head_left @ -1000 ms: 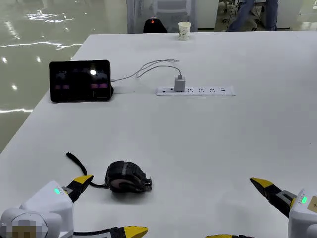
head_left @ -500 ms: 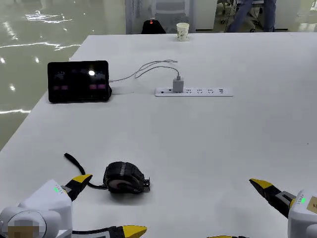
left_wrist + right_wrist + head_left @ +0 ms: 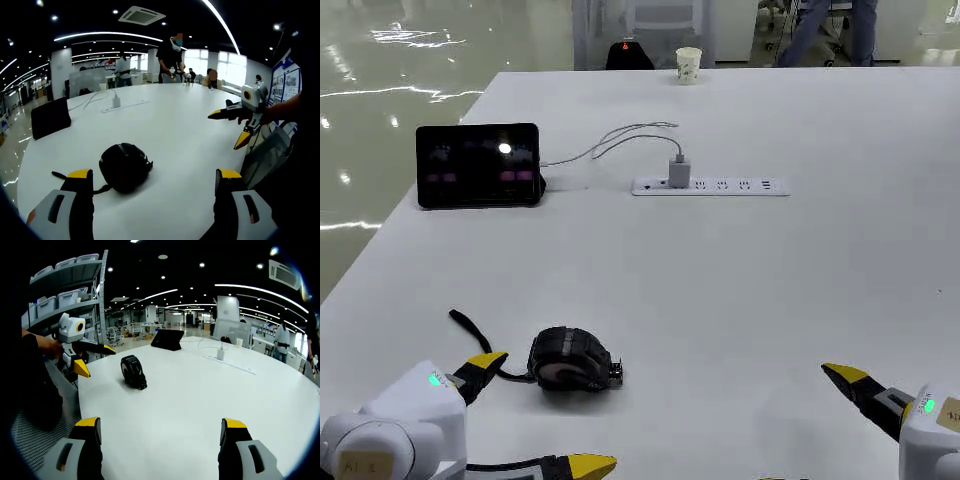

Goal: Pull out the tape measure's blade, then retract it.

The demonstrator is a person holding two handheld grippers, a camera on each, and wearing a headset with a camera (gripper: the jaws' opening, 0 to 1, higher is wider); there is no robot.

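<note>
**A:** Where is the tape measure lying?

**B:** On the white counter (image 3: 750, 300), in the lower left of the head view. The left tongs (image 3: 154, 175) are spread wide and hold nothing. The tape measure (image 3: 570, 358) sits just ahead of them, between the two jaws and nearer the left-hand one. In the head view one yellow tip is just beside the black strap (image 3: 470, 328); I cannot tell if they touch.

**A:** And the other pair?

**B:** The right tongs (image 3: 161, 423) are also wide and empty, at the lower right of the head view, well apart from the tape measure. In the right gripper view it lies left of centre, with bare counter between it and the jaws.

**A:** What else is around?

**B:** A dark tablet (image 3: 480, 165) is propped in the upper left. A white power strip (image 3: 710, 186) lies at upper centre. A pale cable (image 3: 620, 135) loops from the tablet to a charger (image 3: 680, 168) plugged into the strip. A paper cup (image 3: 689, 64) stands at the top edge. All of these are beyond the tape measure and well apart from it.

**A:** Which way does it point?

**B:** Its long axis runs left to right across the head view. The blade mouth, with the small hook, faces the right of the frame. The strap trails from the opposite end toward the upper left. The blade is drawn in.
</note>
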